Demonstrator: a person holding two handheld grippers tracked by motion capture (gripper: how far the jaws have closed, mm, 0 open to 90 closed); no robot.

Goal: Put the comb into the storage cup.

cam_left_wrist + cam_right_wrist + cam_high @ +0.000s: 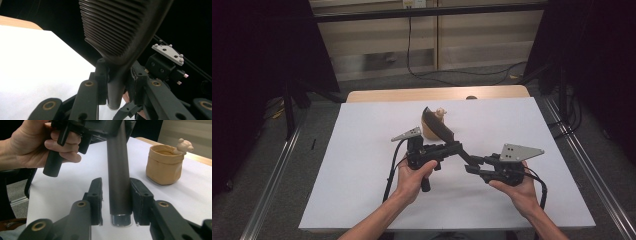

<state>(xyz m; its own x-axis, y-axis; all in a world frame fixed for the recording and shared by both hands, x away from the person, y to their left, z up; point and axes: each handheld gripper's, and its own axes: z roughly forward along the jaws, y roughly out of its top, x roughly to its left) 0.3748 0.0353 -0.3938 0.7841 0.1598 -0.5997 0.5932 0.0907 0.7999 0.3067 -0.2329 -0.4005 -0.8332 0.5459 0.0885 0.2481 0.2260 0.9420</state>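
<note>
Left gripper (117,82) clamps the comb (117,27) by its neck, mid-frame above the tabletop (362,150). Right gripper (116,200) sits slightly open around the comb's handle end, not pinching. Risk: the comb pivots in the single grip, hitting the cup (163,165).

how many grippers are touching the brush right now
1, perhaps 2. The left gripper is shut on the brush just below its ribbed head. The right gripper has the handle end between its fingers, with a gap on one side; contact on the other is unclear.
</note>
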